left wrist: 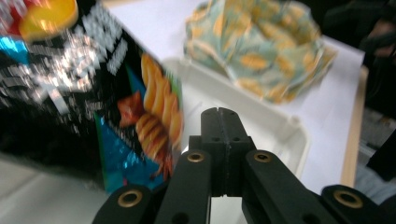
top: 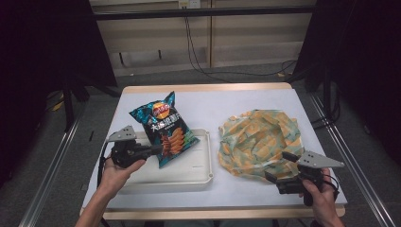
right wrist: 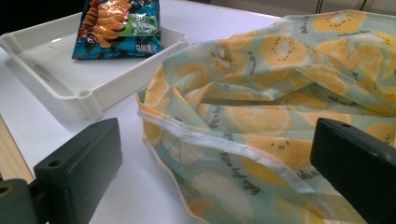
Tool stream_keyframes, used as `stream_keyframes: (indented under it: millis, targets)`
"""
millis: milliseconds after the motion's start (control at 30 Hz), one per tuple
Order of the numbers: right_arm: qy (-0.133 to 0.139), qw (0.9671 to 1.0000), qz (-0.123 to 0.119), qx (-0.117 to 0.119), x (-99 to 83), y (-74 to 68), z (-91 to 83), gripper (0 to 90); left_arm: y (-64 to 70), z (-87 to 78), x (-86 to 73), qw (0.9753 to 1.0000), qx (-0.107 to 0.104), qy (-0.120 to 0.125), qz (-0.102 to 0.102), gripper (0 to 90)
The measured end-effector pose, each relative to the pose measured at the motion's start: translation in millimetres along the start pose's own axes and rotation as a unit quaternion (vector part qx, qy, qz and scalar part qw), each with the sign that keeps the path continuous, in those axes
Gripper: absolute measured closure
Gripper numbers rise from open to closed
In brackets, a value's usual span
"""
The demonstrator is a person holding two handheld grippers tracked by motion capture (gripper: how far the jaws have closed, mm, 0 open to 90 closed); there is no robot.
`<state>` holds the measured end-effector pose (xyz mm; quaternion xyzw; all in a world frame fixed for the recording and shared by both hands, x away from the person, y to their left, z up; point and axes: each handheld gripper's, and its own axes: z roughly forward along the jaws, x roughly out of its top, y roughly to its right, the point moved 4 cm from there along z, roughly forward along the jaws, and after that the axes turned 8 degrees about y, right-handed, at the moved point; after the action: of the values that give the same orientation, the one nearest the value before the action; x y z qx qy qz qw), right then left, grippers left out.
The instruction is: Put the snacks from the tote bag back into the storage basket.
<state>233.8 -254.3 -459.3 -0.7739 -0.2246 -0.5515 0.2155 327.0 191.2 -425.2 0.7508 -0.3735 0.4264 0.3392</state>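
chip bag (top: 164, 126) blurred, in tray (top: 198, 177) | left gripper (left wrist: 219, 119) closed, grip hidden | right gripper (top: 280, 170) open

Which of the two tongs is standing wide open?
The right tongs, at the fruit-print cloth bag: their jaws stand wide apart by its hem. The left tongs are pressed shut beside the chip bag.

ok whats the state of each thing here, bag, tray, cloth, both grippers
chip bag: sealed, tilted up, lower end in the tray
tray: white, holds just the chip bag
fruit-print cloth: crumpled, beside the tray
left gripper: jaws shut, at the bag's edge
right gripper: open, around the cloth's hem
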Motion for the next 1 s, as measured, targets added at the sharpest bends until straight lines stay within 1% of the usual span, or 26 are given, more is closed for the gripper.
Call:
stream_keyframes:
  millis: [33,100,167,200,233,300,333,367,400,467,500,533,633,667,700,767,833,867,900,933,967,1000]
  targets:
    - [0.0,1.0,0.0,0.0,0.1,0.4,0.8,1.5,-1.3,1.7,-3.1,0.9999,-0.004,-0.008,-0.006,90.0]
    - [0.0,1.0,0.001,0.0,0.4,-0.5,0.6,1.5,-2.8,5.7,-9.1,0.9996,-0.006,-0.025,-0.009,90.0]
    - [0.002,1.0,-0.003,0.005,0.9,-1.8,0.0,1.3,-1.9,10.5,-14.8,0.9988,-0.011,-0.046,-0.006,90.0]
    - [0.002,1.0,-0.003,0.006,0.9,-2.5,0.0,1.3,-0.7,13.8,-17.7,0.998,-0.013,-0.062,-0.006,90.0]
    - [0.001,1.0,-0.003,0.006,0.7,-2.8,0.5,1.3,0.0,15.9,-18.9,0.9976,-0.016,-0.067,-0.001,90.0]
    - [-0.001,1.0,-0.003,0.007,0.4,-2.8,1.1,1.3,1.8,19.8,-21.1,0.9969,-0.018,-0.076,-0.002,90.0]
    - [-0.001,1.0,-0.003,0.007,0.2,-3.0,1.3,1.4,2.3,22.0,-22.3,0.9961,-0.017,-0.086,0.002,90.0]
    - [-0.001,1.0,-0.003,0.009,0.2,-3.4,1.3,1.3,2.6,23.1,-23.0,0.9955,-0.019,-0.093,0.001,90.0]
    - [-0.001,1.0,-0.003,0.008,0.2,-3.4,1.3,1.3,1.9,24.3,-23.9,0.9948,-0.012,-0.101,0.003,90.0]
    - [-0.001,1.0,-0.004,0.009,0.1,-3.3,1.3,1.3,-0.9,28.2,-27.1,0.9942,-0.011,-0.107,-0.001,90.0]
    - [-0.001,1.0,-0.003,0.008,0.0,-3.3,1.2,1.3,-3.0,29.3,-28.6,0.9934,-0.002,-0.114,0.003,90.0]
    - [-0.001,1.0,-0.003,0.008,0.0,-3.2,1.1,1.4,-4.8,31.1,-30.5,0.9927,0.0,-0.121,0.004,90.0]
    - [-0.002,1.0,-0.004,0.008,-0.7,-2.7,1.8,1.3,-10.3,36.2,-37.1,0.9894,-0.001,-0.145,-0.001,90.0]
    - [-0.003,0.9999,-0.003,0.009,-0.8,-3.0,2.1,1.3,-11.3,37.3,-38.7,0.9881,0.006,-0.154,0.003,90.0]
    - [-0.003,0.9999,-0.003,0.01,-0.6,-3.3,2.4,1.3,-12.6,38.1,-39.5,0.9875,0.007,-0.157,0.005,90.0]
    - [-0.005,0.9999,-0.004,0.01,-0.7,-3.9,2.8,1.3,-14.7,39.1,-40.7,0.9874,0.015,-0.158,-0.002,90.0]
    - [-0.005,0.9999,-0.006,0.012,-0.8,-4.4,3.1,1.3,-16.5,39.0,-42.3,0.9867,0.019,-0.161,-0.006,90.0]
    - [-0.005,0.9999,-0.006,0.012,-0.8,-4.5,3.1,1.3,-17.1,39.2,-42.8,0.9871,0.02,-0.159,-0.007,90.0]
    - [-0.005,0.9999,-0.006,0.012,-0.8,-4.5,3.0,1.3,-18.5,38.6,-43.5,0.9866,0.02,-0.161,-0.008,90.0]
    - [-0.006,0.9999,-0.006,0.011,-1.1,-4.4,3.1,1.4,-19.4,39.1,-44.6,0.9868,0.02,-0.16,-0.01,90.0]
    - [-0.007,0.9999,-0.007,0.009,-1.2,-4.1,3.0,1.4,-20.3,38.7,-45.0,0.9861,0.023,-0.164,-0.009,90.0]
    - [-0.007,0.9999,-0.007,0.009,-1.2,-4.1,2.8,1.4,-21.2,38.7,-45.3,0.9859,0.022,-0.165,-0.01,90.0]
